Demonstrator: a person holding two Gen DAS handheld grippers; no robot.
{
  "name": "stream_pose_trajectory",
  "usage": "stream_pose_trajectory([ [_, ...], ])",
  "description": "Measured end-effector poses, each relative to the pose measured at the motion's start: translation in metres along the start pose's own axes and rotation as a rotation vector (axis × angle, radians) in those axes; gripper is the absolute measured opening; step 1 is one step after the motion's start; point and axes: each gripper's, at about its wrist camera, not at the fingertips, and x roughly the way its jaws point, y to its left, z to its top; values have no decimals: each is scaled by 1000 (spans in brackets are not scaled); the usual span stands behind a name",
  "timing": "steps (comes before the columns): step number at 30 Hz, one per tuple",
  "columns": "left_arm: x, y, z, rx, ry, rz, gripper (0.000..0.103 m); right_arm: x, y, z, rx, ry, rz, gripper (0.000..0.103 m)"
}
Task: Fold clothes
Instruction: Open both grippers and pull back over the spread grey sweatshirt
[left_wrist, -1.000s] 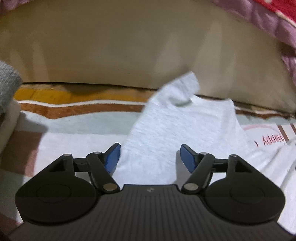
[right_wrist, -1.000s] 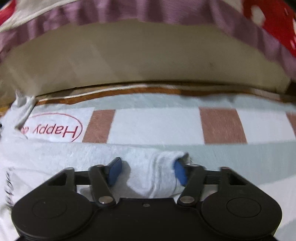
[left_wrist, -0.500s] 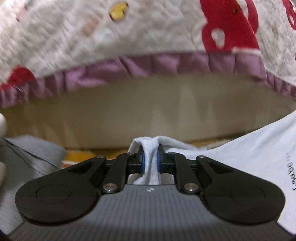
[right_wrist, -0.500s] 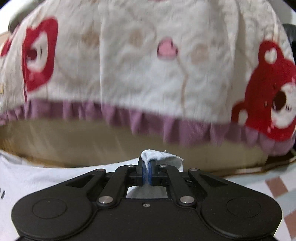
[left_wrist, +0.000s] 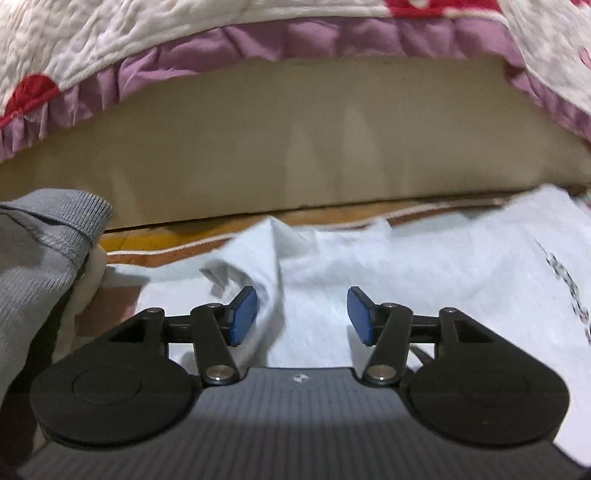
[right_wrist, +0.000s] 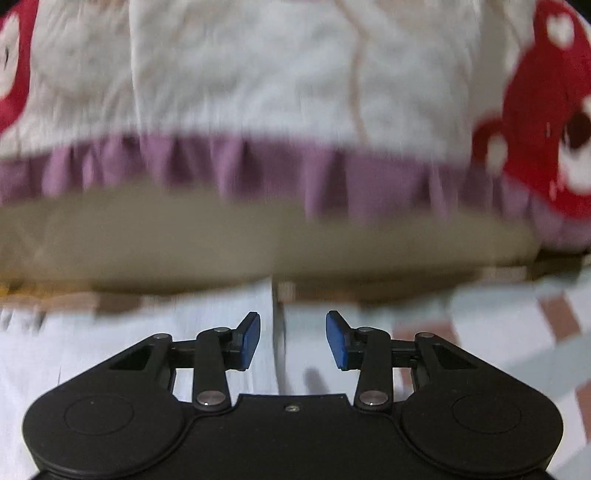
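My right-wrist view is smeared with motion blur, so cloth edges there are hard to read, and in both views my own black housing cuts off the lower part of the frame. My left gripper (left_wrist: 302, 314) has just been opening: its blue pads (left_wrist: 243, 314) stand apart at a middling gap and press on nothing, with the pale grey garment (left_wrist: 424, 273) lying beneath and beyond them, a raised fold running up from just right of the left-hand pad toward frame centre. My right gripper (right_wrist: 293, 339) has also just been opening; its pads are apart and free, and a blurred edge of the same garment (right_wrist: 207, 332) runs up the frame in the gap between them, though I cannot tell whether it touches either pad. The garment spreads to the right in the left-wrist view, where dark print is cut off at the frame edge. It lies on a checked cover (right_wrist: 517, 317) of pale and brown squares. A grey knitted piece (left_wrist: 40, 258) crowds the left edge of the left-wrist view. Beyond stands a tan panel (left_wrist: 295, 155), overhung across the top by a white quilt (right_wrist: 240, 66) with a purple frill and red figures.
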Motion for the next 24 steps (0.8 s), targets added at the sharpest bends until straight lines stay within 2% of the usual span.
stream_pose_trajectory([
  [3, -13, -10, -5, 0, 34, 6, 54, -6, -7, -24, -27, 143, 14, 45],
  [6, -27, -19, -6, -62, 61, 27, 54, -26, 1, -48, -142, 287, 3, 45],
  [8, -39, -30, -4, -75, 64, 41, 54, -48, 9, -63, -223, 336, 15, 45],
  [13, -85, -51, -4, -67, 27, 57, 54, -88, 23, -96, -203, 382, 168, 49],
  [16, -121, -52, -18, -91, 61, 97, 54, -96, 36, -116, -225, 383, 256, 49],
  [20, -171, -36, -36, -297, 92, 196, 54, -74, 62, -114, -307, 371, 365, 49],
  [24, -205, -40, -50, -441, 107, 294, 54, -22, 100, -77, -380, 349, 412, 49],
])
